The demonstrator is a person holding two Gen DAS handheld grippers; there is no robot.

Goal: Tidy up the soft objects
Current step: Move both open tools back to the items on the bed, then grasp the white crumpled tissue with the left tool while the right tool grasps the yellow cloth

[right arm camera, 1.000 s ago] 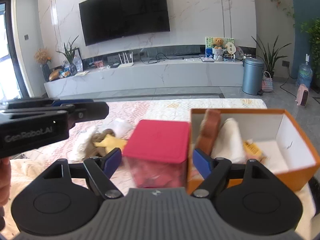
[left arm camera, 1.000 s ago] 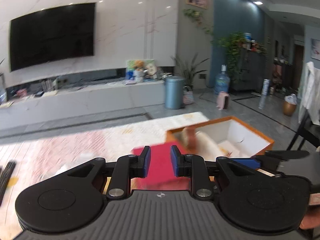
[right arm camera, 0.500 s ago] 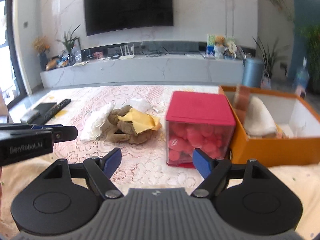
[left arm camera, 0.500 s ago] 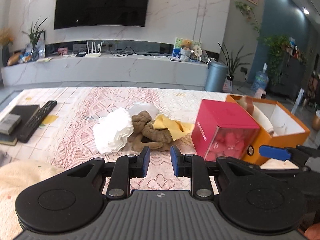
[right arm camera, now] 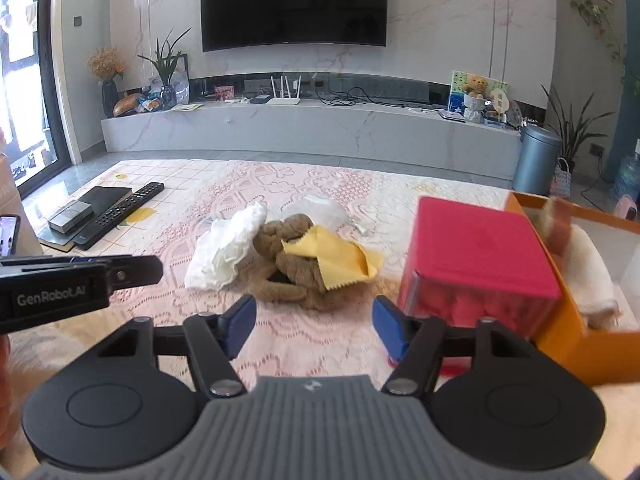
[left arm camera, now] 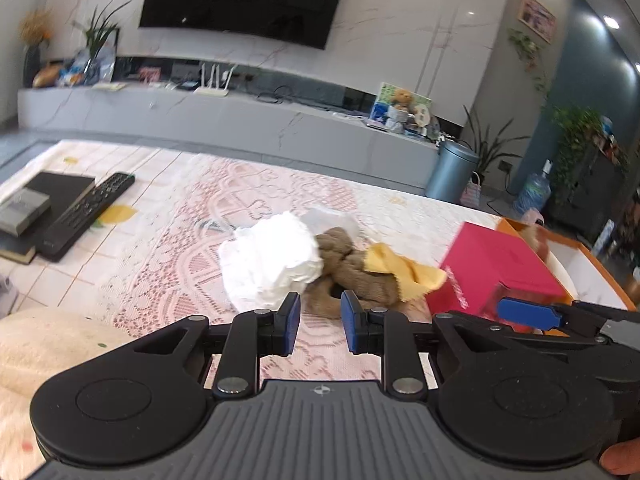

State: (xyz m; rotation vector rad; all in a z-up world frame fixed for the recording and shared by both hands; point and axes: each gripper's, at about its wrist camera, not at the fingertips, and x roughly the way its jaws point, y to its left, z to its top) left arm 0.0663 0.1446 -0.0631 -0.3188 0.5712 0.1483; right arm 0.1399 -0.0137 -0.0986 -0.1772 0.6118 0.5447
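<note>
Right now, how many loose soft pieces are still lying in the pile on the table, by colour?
White crumpled cloth: 1
Brown knotted plush piece: 1
Yellow cloth: 1
Pale translucent bag-like piece, behind the pile; material unclear: 1
Total: 4
Both tongs are empty, short of the pile.

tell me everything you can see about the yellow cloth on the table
The yellow cloth is a thin, flat sheet of soft fabric with a zigzag-cut edge, lightly creased. It lies draped over the brown knitted item in the pile on the lace tablecloth, one corner pointing toward the red-lidded box without clearly touching it. The white cloth sits on the far side of the brown item. No hand-held gripper touches it.
</note>
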